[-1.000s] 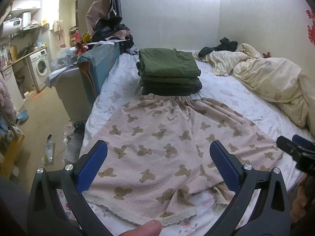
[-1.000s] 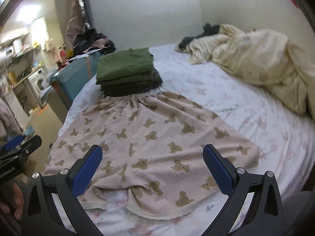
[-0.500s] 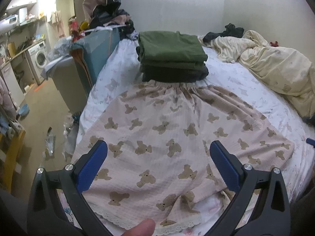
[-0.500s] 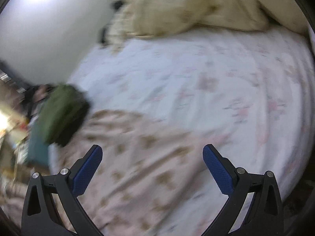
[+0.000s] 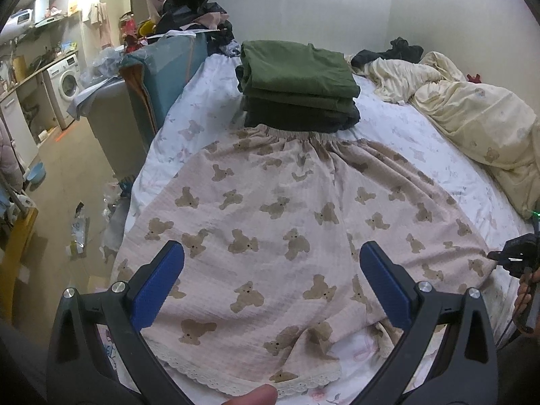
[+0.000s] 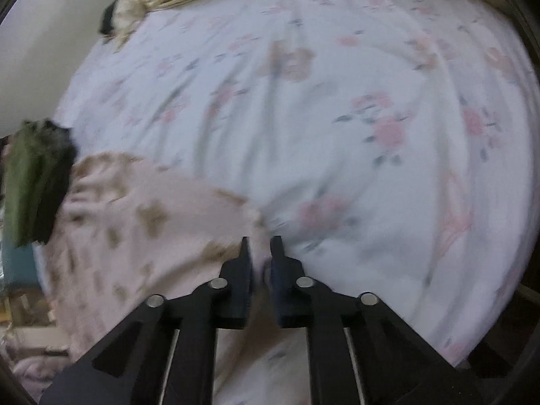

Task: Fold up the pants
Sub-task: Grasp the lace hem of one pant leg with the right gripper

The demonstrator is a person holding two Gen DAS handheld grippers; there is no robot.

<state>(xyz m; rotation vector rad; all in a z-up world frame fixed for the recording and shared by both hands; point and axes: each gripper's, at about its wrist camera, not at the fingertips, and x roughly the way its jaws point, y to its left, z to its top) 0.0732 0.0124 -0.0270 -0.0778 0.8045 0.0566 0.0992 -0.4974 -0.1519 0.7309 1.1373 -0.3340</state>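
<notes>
Pink shorts with brown bear print (image 5: 280,233) lie flat on the bed, waistband far, lace hems near. My left gripper (image 5: 271,280) is open and empty, hovering above the near part of the shorts. In the right wrist view the shorts (image 6: 135,229) lie at the left, blurred. My right gripper (image 6: 258,248) has its jaws nearly together at the right outer edge of the shorts, with pink fabric between them. It also shows at the right edge of the left wrist view (image 5: 516,256).
A stack of folded green and dark clothes (image 5: 297,84) sits just beyond the waistband. A crumpled cream duvet (image 5: 472,118) lies at the right. The bed's left edge (image 5: 148,162) drops to a cluttered floor with a teal chair (image 5: 162,67).
My right gripper swung right and down to the shorts' right edge and closed from wide open. My left gripper moved slightly closer over the shorts and stayed open.
</notes>
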